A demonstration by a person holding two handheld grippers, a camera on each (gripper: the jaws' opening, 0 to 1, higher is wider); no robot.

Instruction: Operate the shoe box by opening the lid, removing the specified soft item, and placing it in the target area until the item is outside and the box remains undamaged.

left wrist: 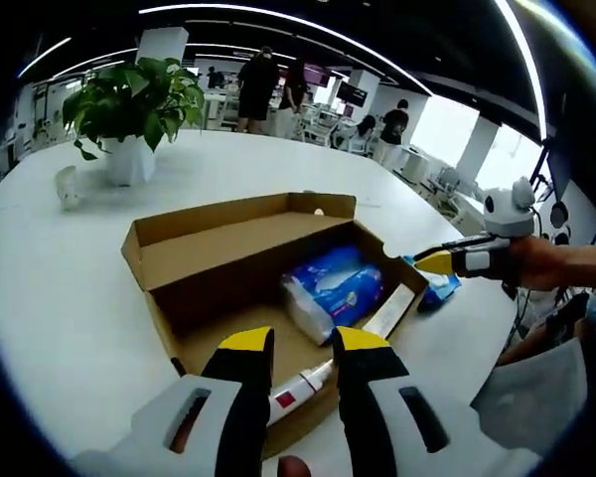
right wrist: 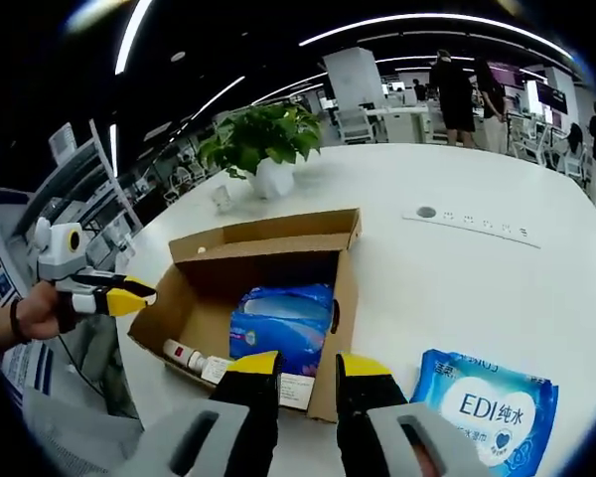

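Note:
An open cardboard shoe box (left wrist: 179, 253) lies on the white table, its lid folded back. Inside are a blue-and-white soft pack (left wrist: 333, 288), a white tube (left wrist: 298, 383) and a flat white carton (left wrist: 389, 310). My left gripper (left wrist: 303, 348) hovers open over the box's near wall, holding nothing. My right gripper (left wrist: 439, 262) comes in from the right by the box's corner. In the right gripper view the box (right wrist: 263, 234) holds the blue pack (right wrist: 278, 323). My right gripper (right wrist: 308, 370) is open and empty above the box's near edge. A blue wipes pack (right wrist: 487, 407) lies outside on the table. The left gripper (right wrist: 129, 295) shows at far left.
A potted plant (left wrist: 134, 99) (right wrist: 263, 139) stands at the back of the table, with a small white object (left wrist: 68, 186) beside it. A round cable port (right wrist: 427, 212) is set in the tabletop. People stand among desks behind. The person's hand (left wrist: 541, 263) holds the right gripper.

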